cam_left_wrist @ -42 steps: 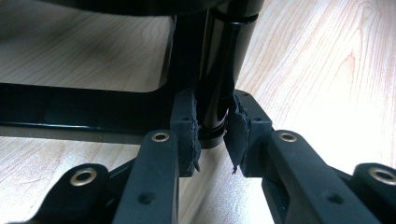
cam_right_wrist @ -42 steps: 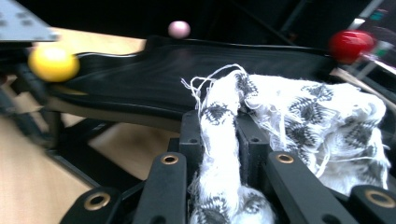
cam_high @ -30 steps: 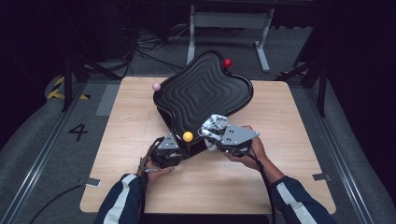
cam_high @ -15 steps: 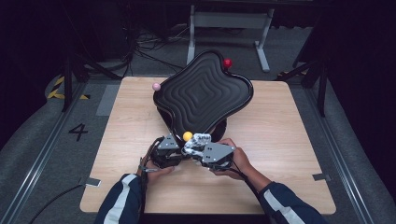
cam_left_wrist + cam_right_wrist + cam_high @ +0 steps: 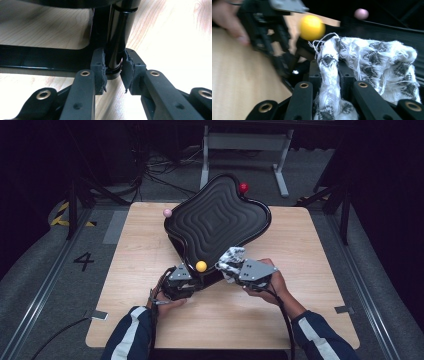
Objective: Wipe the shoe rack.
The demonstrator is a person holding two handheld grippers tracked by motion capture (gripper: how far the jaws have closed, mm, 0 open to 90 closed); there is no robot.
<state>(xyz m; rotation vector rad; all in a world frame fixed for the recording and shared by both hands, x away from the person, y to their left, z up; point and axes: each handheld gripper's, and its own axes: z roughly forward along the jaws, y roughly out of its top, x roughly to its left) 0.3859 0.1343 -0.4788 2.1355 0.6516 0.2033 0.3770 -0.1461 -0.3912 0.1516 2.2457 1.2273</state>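
Observation:
A black wavy-edged tray (image 5: pixel 217 217) with ridged rings stands on posts topped by a yellow knob (image 5: pixel 201 266), a pink knob (image 5: pixel 167 213) and a red knob (image 5: pixel 243 188). My left gripper (image 5: pixel 192 282) is shut on the black post (image 5: pixel 117 37) under the yellow knob, at the tray's near corner. My right gripper (image 5: pixel 231 266) is shut on a white cloth with black pattern (image 5: pixel 372 65), bunched against the tray's near edge right of the yellow knob (image 5: pixel 311 27). The pink knob (image 5: pixel 361 13) shows beyond.
The tray stands on a light wooden table (image 5: pixel 150 250) with bare wood to the left, right and front. A grey metal stand (image 5: pixel 240 142) and cables lie on the dark floor behind the table. A floor marking "4" (image 5: pixel 83 261) is at the left.
My right gripper with the cloth dipped toward the front of the tray beside the left gripper, then swung back right along the near edge. The left gripper has stayed on the post.

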